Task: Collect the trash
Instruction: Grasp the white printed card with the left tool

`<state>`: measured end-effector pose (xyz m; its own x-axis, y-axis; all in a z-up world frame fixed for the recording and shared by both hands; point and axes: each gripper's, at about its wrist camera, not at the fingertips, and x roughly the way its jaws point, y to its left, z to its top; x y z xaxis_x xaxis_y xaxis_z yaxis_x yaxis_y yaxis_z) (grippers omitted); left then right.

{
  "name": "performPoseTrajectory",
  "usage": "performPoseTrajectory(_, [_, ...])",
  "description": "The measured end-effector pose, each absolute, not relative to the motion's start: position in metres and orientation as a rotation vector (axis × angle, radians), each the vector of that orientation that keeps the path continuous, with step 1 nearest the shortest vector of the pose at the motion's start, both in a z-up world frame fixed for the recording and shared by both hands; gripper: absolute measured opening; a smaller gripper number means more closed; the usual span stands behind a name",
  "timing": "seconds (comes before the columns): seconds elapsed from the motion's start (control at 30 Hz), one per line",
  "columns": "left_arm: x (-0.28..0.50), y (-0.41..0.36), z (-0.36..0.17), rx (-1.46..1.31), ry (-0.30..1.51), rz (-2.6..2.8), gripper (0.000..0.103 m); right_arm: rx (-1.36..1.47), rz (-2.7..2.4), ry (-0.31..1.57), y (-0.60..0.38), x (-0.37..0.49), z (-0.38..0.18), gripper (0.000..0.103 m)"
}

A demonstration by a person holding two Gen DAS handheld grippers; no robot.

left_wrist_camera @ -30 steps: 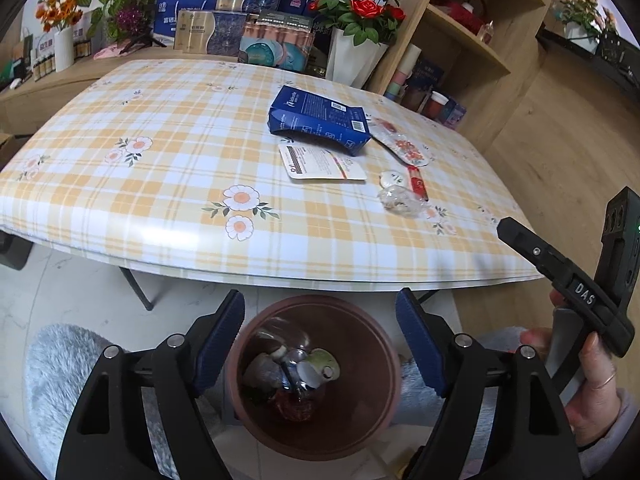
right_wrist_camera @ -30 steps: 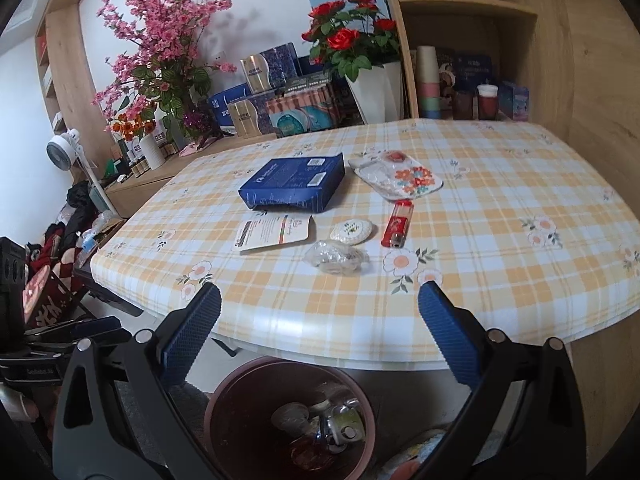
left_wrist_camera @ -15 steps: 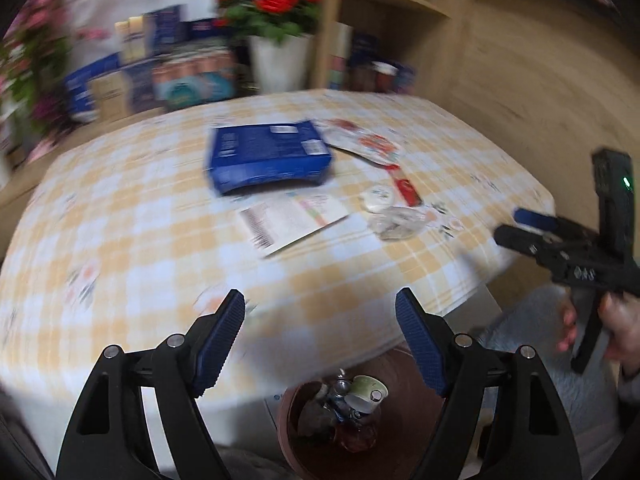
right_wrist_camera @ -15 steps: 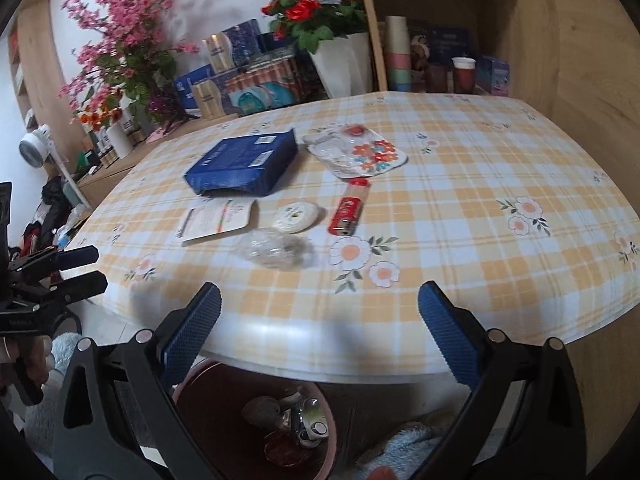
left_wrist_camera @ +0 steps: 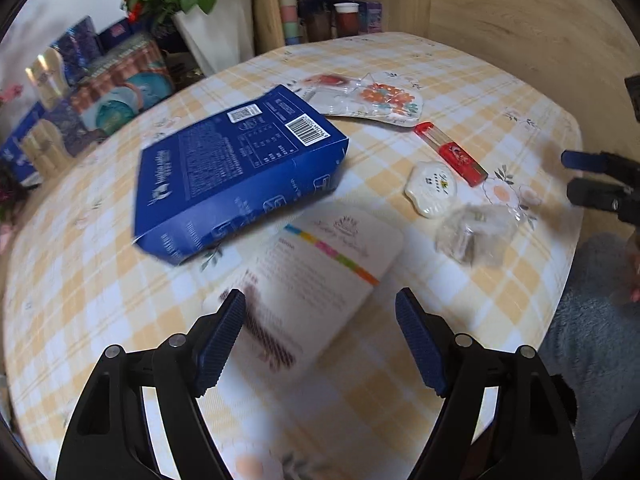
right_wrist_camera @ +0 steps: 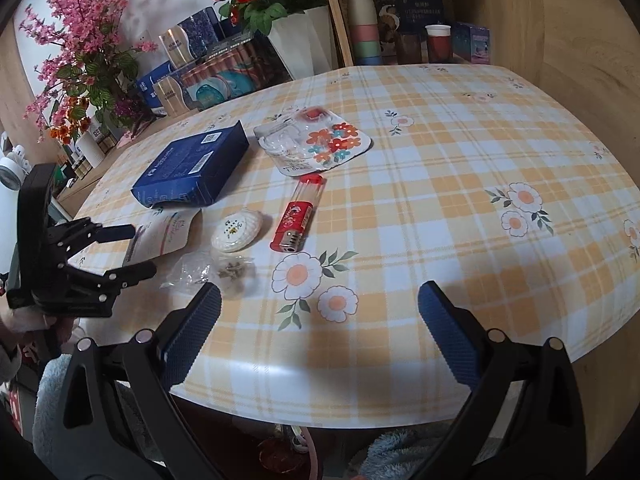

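Trash lies on the checked table [right_wrist_camera: 460, 184]: a blue box [left_wrist_camera: 236, 172] [right_wrist_camera: 192, 168], a flat white pouch [left_wrist_camera: 316, 276] [right_wrist_camera: 164, 236], a round white packet [left_wrist_camera: 432, 190] [right_wrist_camera: 237, 230], a red lighter [left_wrist_camera: 452, 153] [right_wrist_camera: 298, 216], a crumpled clear wrapper [left_wrist_camera: 472, 232] [right_wrist_camera: 216, 270] and a floral blister pack [left_wrist_camera: 368, 100] [right_wrist_camera: 316, 144]. My left gripper [left_wrist_camera: 320, 320] [right_wrist_camera: 140, 250] hangs open just over the white pouch, holding nothing. My right gripper [right_wrist_camera: 320, 308] [left_wrist_camera: 568, 174] is open and empty above the table's front edge, right of the wrapper.
A brown bin [right_wrist_camera: 280, 456] with trash shows under the table edge, mostly hidden. Flower vases [right_wrist_camera: 304, 40], gift boxes [right_wrist_camera: 208, 80] and shelf cups [right_wrist_camera: 362, 24] line the far side. A grey fluffy rug [left_wrist_camera: 592, 320] lies beside the table.
My left gripper has swung from above the bin to over the table, rolling as it went, and now hovers at the white pouch. The right gripper came closer to the table. Both stayed open.
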<state>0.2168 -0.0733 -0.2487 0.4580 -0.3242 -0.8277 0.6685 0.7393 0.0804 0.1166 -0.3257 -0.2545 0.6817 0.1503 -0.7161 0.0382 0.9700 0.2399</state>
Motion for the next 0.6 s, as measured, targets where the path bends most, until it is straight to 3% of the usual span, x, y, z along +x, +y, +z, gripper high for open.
performPoseTrajectory(0.23, [0.244, -0.070, -0.256, 0.431, 0.937, -0.690, 0.080, 0.245, 0.065, 0.846, -0.328, 0.124, -0.261, 0.097])
performPoseTrajectory(0.33, [0.250, -0.064, -0.256, 0.387, 0.949, -0.672, 0.076, 0.251, 0.066, 0.850, -0.328, 0.125, -0.262, 0.097])
performPoseTrajectory(0.43, [0.250, -0.059, -0.252, 0.364, 0.937, -0.643, 0.053, 0.253, 0.079, 0.857, -0.325, 0.128, -0.263, 0.097])
performPoseTrajectory(0.6, [0.241, -0.048, -0.241, 0.300, 0.923, -0.630, 0.037, 0.192, 0.087, 0.869, -0.317, 0.132, -0.264, 0.097])
